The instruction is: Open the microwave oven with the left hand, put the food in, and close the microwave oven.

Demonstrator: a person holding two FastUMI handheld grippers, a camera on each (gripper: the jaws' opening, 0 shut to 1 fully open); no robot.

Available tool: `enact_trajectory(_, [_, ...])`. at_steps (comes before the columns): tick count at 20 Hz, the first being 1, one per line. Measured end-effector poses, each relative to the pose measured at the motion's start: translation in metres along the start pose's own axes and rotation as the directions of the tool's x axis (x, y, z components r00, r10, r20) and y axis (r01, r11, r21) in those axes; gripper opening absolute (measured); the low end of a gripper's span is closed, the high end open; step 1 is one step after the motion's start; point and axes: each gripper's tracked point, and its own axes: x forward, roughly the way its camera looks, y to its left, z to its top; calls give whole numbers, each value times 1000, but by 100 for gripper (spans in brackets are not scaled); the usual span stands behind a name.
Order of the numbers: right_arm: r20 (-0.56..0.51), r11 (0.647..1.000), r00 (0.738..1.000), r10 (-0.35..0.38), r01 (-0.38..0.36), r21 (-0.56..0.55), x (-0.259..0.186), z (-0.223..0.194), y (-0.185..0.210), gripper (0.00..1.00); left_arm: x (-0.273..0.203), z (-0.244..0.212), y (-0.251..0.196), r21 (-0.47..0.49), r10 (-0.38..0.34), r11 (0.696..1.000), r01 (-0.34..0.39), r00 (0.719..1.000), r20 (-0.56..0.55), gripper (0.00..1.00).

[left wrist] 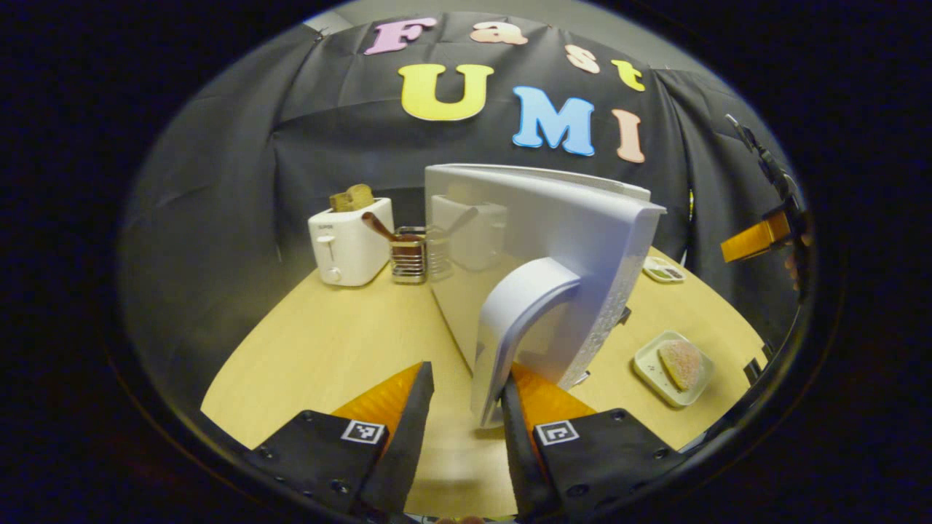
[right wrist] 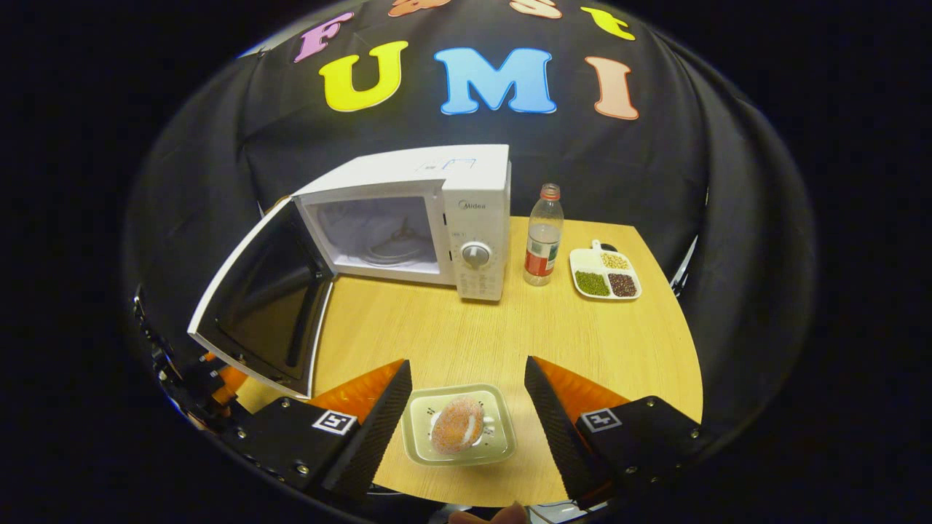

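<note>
The white microwave (right wrist: 437,218) stands at the back of the wooden table with its door (right wrist: 262,298) swung wide to the left and its cavity (right wrist: 375,233) showing. In the left gripper view the door (left wrist: 582,240) is edge-on and its curved white handle (left wrist: 520,320) comes down between the fingers of my left gripper (left wrist: 466,375), close to the right finger. That gripper is open. A sugared bun (right wrist: 457,423) lies on a small pale plate (right wrist: 495,451). My right gripper (right wrist: 466,364) is open and straddles the plate without touching it. Plate (left wrist: 652,375) and bun (left wrist: 681,362) also lie right of the door.
A water bottle (right wrist: 542,236) and a sectioned dish of beans (right wrist: 604,275) stand right of the microwave. A white toaster (left wrist: 349,240) with toast and a wire utensil holder (left wrist: 409,255) sit at the back left. The table's front edge runs just under both grippers.
</note>
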Motion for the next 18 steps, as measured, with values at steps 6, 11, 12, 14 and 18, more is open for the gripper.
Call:
enact_trajectory(6, [-110,994,992,54,-64,-86,42,-43,3,96,-28,0,36,-34,160,986,-161,987,-24,95])
enact_trajectory(11, [-215,984,971,102,-130,-121,63,-94,14,96,-82,30,60,-24,363,932,-363,932,5,99])
enact_trajectory(12, [-237,982,965,114,-146,-121,68,-105,18,96,-100,43,58,-67,391,919,-389,920,14,99])
enact_trajectory(14, [-265,983,957,119,-152,-106,79,-122,19,96,-145,66,47,-136,438,893,-430,898,36,96])
enact_trajectory(18, [-289,986,951,106,-137,-91,97,-145,18,94,-249,93,-2,-207,496,858,-471,864,89,100])
